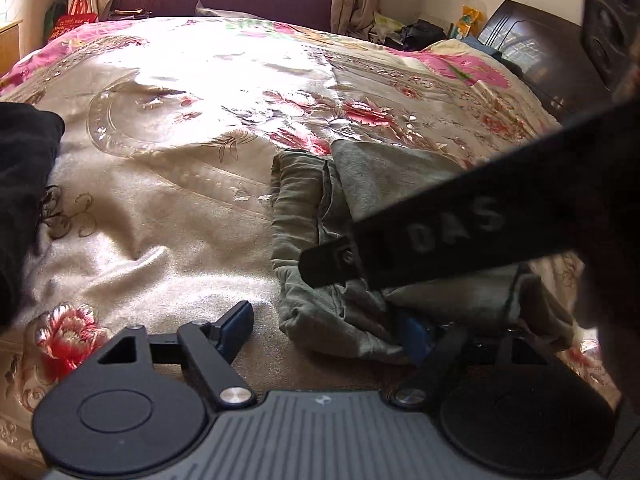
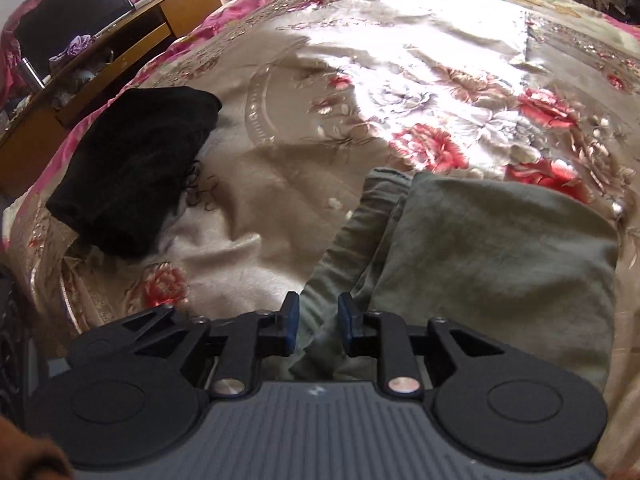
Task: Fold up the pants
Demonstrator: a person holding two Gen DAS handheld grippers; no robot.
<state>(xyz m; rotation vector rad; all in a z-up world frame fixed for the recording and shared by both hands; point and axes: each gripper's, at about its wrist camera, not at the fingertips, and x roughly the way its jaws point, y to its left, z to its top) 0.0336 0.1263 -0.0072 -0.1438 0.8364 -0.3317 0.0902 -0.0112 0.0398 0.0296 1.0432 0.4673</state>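
Grey-green pants (image 1: 360, 200) lie folded into a thick bundle on the floral bedspread (image 1: 180, 208). My left gripper (image 1: 328, 332) is open, with its left finger (image 1: 236, 330) on the bedspread beside the bundle and its right finger tucked under the bundle's near edge. The right gripper's body (image 1: 460, 236) crosses the left wrist view just above the pants. In the right wrist view the pants (image 2: 480, 248) fill the lower right. My right gripper (image 2: 318, 326) hovers over the bundle's near left edge, jaws partly open, with a fold of fabric showing in the gap.
A folded black garment (image 2: 136, 168) lies on the bedspread (image 2: 360, 80) to the left of the pants. A wooden desk (image 2: 120, 40) stands past the bed's left side. A dark headboard (image 1: 532, 56) and clutter are at the far right.
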